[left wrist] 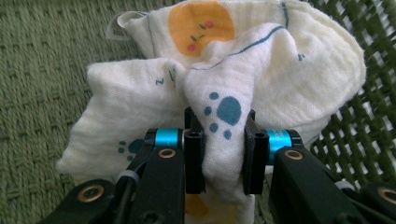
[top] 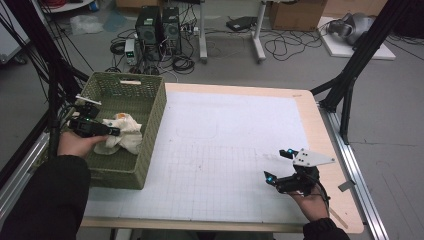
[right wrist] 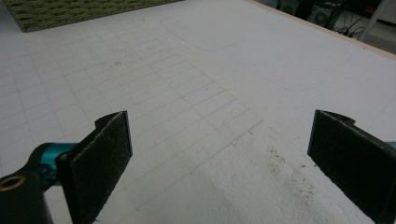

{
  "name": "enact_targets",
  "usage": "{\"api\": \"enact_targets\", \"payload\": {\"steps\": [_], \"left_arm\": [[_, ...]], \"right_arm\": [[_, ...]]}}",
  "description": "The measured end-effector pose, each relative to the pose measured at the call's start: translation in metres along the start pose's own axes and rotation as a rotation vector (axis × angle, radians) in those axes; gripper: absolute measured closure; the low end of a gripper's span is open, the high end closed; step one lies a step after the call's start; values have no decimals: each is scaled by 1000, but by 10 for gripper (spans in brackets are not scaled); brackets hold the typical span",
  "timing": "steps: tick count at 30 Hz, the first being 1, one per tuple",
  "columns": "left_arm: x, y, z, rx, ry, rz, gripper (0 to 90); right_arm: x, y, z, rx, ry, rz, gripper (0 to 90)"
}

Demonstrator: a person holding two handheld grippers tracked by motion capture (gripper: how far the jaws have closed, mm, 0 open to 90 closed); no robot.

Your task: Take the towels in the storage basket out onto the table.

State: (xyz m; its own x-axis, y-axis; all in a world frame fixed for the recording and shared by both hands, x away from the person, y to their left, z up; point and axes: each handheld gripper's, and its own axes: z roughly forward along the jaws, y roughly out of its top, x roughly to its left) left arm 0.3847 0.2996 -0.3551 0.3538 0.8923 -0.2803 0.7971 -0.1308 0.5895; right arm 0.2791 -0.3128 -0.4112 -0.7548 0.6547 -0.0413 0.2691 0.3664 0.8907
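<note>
Cream cloth (top: 122, 134) with paw prints lies bunched in the green basket (top: 150, 130) at the table's left edge, the left gripper (top: 106, 132) reaching into it. Between that gripper's jaws, narrowed on it, a raised fold of the cloth (left wrist: 219, 116) is pinched; lifting straight up should clear the basket wall without snagging. The right gripper (right wrist: 219, 149) hangs over the white mat (right wrist: 201, 70), jaws wide, nothing between them.

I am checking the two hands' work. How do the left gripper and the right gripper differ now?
The left gripper is shut on a fold of the cream printed cloth inside the green woven basket; the right gripper stands wide open, holding nothing, over the white gridded mat. Both have black jaws with blue parts.
</note>
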Motion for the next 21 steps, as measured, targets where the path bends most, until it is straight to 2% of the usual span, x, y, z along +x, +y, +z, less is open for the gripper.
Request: {"api": "enact_targets", "payload": {"steps": [2,7,15,21], "left_arm": [[1,0,-3,-37,-24,-18,753],[1,-1,-5,-62,-40,-32,752],[4,-2,-9,-113,-104,-94,752],[6,-4,-13,-150,-117,-123,752]], "right_arm": [[0,0,0,0,-1,-1,55],[0,0,-1,1,-1,8,54],[0,0,-1,-3,-2,5,54],[-1,0,-1,-6,-2,2,55]]}}
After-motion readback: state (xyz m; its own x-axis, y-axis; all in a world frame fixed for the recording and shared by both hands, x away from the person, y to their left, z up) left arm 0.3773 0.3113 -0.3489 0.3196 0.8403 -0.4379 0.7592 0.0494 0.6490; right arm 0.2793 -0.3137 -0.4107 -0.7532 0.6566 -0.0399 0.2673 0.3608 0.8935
